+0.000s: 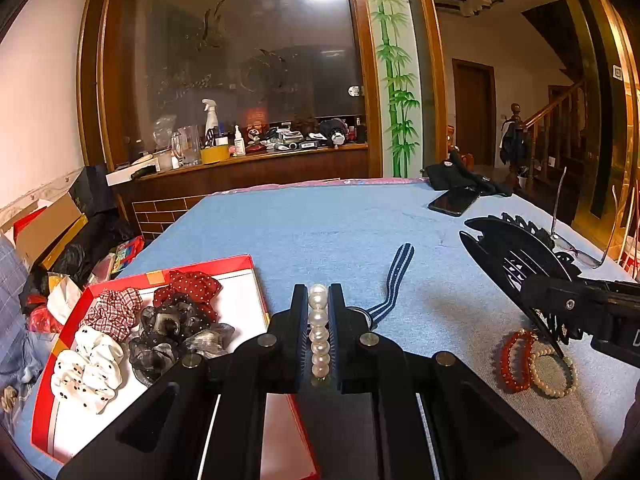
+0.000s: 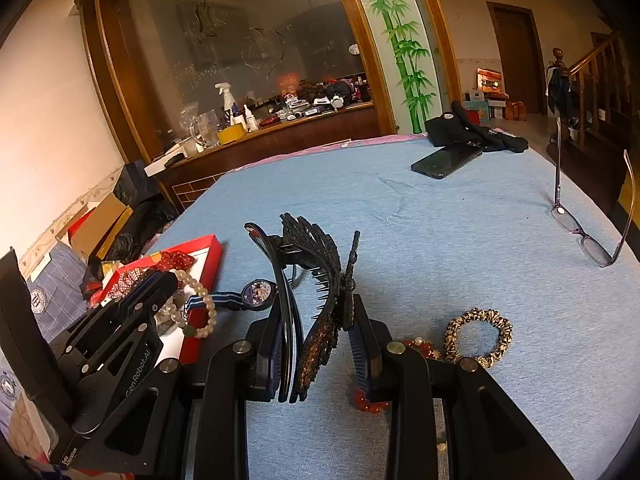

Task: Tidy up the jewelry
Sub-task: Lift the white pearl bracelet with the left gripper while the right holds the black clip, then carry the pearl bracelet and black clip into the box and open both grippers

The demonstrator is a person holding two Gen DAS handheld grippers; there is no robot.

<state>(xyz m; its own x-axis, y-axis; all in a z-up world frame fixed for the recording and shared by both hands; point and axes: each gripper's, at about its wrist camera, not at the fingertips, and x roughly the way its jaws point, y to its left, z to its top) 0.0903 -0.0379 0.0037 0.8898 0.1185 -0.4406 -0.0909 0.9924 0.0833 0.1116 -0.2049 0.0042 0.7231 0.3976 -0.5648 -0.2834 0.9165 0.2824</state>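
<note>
L gripper (image 1: 319,332) "GenRobot.AI" clamped on pearl bracelet (image 1: 319,330); R gripper (image 2: 316,344) clamped on black hair claw (image 2: 320,300).

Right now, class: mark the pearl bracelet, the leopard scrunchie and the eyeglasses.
pearl bracelet (image 1: 319,330): left wrist view, a middle bead.
leopard scrunchie (image 2: 505,334): right wrist view, its right side.
eyeglasses (image 2: 596,251): right wrist view, the nearer lens.
</note>
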